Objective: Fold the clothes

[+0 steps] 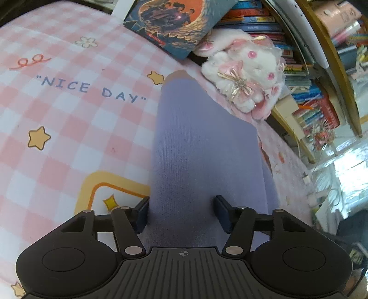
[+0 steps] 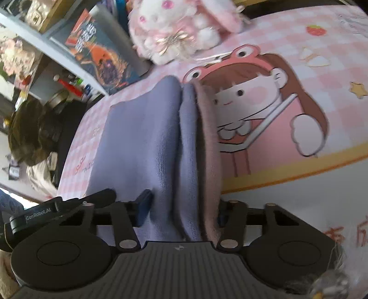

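Observation:
A lavender knit garment (image 1: 202, 138) with a pink inner lining lies lengthwise on the pink checked mat (image 1: 69, 115). In the left wrist view it runs away from me as one thick band. My left gripper (image 1: 181, 215) is shut on its near end, and the cloth fills the gap between the fingers. In the right wrist view the garment (image 2: 138, 138) shows as several folded layers standing on edge, lining at the right. My right gripper (image 2: 184, 211) is shut on that bundle. Its right finger is mostly hidden behind the lining.
A white and pink plush bunny (image 1: 248, 76) (image 2: 174, 30) sits at the mat's far edge beside a dark picture book (image 1: 174, 20) (image 2: 103, 53). Crowded bookshelves (image 1: 310, 103) stand behind. A black device body (image 2: 34, 216) shows at the lower left of the right wrist view.

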{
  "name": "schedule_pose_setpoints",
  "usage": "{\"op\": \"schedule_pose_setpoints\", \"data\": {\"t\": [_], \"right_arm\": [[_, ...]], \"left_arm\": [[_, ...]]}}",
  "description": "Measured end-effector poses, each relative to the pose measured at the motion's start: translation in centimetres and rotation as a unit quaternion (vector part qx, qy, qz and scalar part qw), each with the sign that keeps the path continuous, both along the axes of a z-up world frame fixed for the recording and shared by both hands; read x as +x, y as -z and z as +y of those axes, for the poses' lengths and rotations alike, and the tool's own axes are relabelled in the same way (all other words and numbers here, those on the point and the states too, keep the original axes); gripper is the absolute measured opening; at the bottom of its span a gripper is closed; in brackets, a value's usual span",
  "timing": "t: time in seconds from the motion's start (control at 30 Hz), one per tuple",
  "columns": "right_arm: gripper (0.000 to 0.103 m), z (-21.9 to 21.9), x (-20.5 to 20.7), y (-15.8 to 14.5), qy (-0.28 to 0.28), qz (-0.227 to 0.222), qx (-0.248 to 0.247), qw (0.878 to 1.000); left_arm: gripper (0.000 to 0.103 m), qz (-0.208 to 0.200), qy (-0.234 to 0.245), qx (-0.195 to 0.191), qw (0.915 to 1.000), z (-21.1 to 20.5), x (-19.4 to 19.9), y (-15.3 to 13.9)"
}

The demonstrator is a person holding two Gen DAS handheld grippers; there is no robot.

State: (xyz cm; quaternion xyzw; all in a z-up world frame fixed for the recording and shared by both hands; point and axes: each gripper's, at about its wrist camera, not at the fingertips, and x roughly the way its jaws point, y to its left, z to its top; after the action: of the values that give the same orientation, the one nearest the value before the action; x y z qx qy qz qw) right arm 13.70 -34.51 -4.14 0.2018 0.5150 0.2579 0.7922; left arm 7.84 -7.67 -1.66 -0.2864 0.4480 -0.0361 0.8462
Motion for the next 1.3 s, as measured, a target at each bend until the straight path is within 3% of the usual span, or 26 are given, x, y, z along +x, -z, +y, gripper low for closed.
{"op": "schedule_pose_setpoints", "data": {"t": [0.13, 0.17, 0.27, 0.43, 0.57, 0.63, 0.73, 1.07, 1.3], "right_arm": [[0.034, 2.0, -1.8, -2.7, -0.055, -0.122, -0.058, 0.989], [0.034, 2.3, -2.1, -3.0, -0.065, -0.140, -0.068, 0.986], [0.036, 1.7, -0.9, -1.3, -0.050, -0.084, -0.056, 0.994], [0.054, 0.8, 0.4, 0.2, -0.020, -0.022, -0.020, 0.999], [0.053, 1.7, 1.6, 0.6, -0.021, -0.023, -0.010, 0.999], [0.040, 1.9, 1.8, 0.5, -0.024, -0.021, -0.004, 0.999], [0.034, 1.4, -0.3, -1.2, -0.032, -0.053, -0.008, 0.998], [0.033, -0.2, -5.0, -5.3, -0.049, -0.152, -0.015, 0.987], [0.033, -1.3, -5.9, -5.8, -0.050, -0.166, -0.013, 0.985]], "left_arm": [[0.049, -0.035, 0.030, 0.089, 0.9950, -2.4, -0.4, -2.1], [0.050, -0.033, 0.032, 0.093, 0.9946, -2.4, -0.3, -2.1], [0.059, -0.003, 0.019, 0.047, 0.9987, -0.8, 0.1, -0.9], [0.065, 0.011, 0.003, -0.019, 0.9998, 0.7, 0.4, 0.5], [0.063, 0.006, 0.004, -0.005, 1.0000, -0.2, 0.4, 0.4], [0.054, 0.002, 0.002, 0.007, 1.0000, -0.6, 0.2, 0.1], [0.048, -0.022, 0.006, 0.023, 0.9995, -1.2, -0.7, -1.1], [0.047, -0.089, 0.009, 0.040, 0.9952, -2.8, -3.9, -4.1], [0.047, -0.097, 0.010, 0.044, 0.9942, -4.2, -4.9, -4.3]]}}
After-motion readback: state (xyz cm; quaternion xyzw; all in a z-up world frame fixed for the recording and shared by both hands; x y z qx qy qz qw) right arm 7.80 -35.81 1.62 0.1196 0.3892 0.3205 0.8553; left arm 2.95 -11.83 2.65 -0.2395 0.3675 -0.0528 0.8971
